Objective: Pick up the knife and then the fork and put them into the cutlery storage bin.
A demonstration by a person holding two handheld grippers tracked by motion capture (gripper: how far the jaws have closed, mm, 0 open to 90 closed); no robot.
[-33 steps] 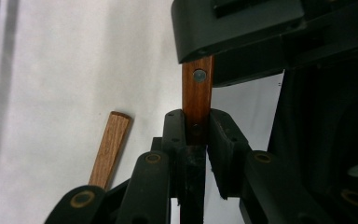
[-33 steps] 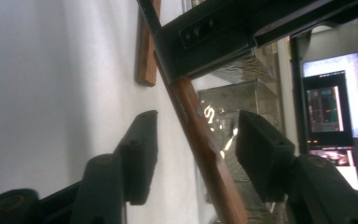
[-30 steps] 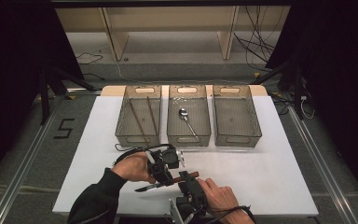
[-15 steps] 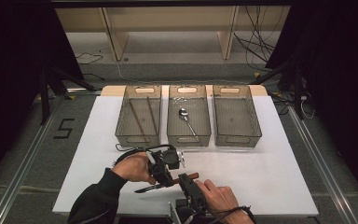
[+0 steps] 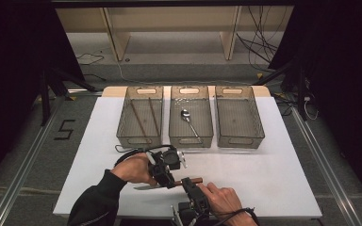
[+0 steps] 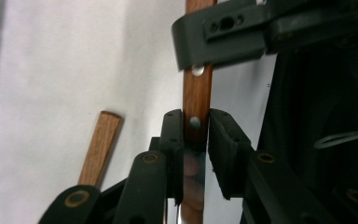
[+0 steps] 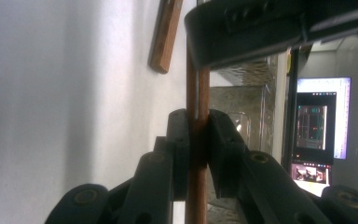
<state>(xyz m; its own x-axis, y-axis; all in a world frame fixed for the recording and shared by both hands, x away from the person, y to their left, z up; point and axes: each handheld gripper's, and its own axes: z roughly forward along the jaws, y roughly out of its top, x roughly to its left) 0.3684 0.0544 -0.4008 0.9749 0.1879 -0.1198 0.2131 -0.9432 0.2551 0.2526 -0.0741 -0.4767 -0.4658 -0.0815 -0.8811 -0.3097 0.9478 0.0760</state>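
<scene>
Knife (image 6: 196, 100) handle between both grippers' fingers (image 6: 172, 140), clamped

A reddish-brown wooden-handled knife (image 6: 196, 100) carries silver rivets and a shiny steel blade. The black left tongs (image 6: 196, 140) and black right tongs (image 7: 196, 133) show brass-coloured pivot pins. The white table (image 5: 273, 174) bears three smoky-grey translucent plastic bins (image 5: 240, 137); the left holds brown chopsticks (image 5: 153, 116), the middle a silver spoon (image 5: 190, 123).

Grey floor (image 5: 19, 155), wooden shelving (image 5: 169, 28) behind, dark curtains (image 5: 14, 56) both sides.
</scene>
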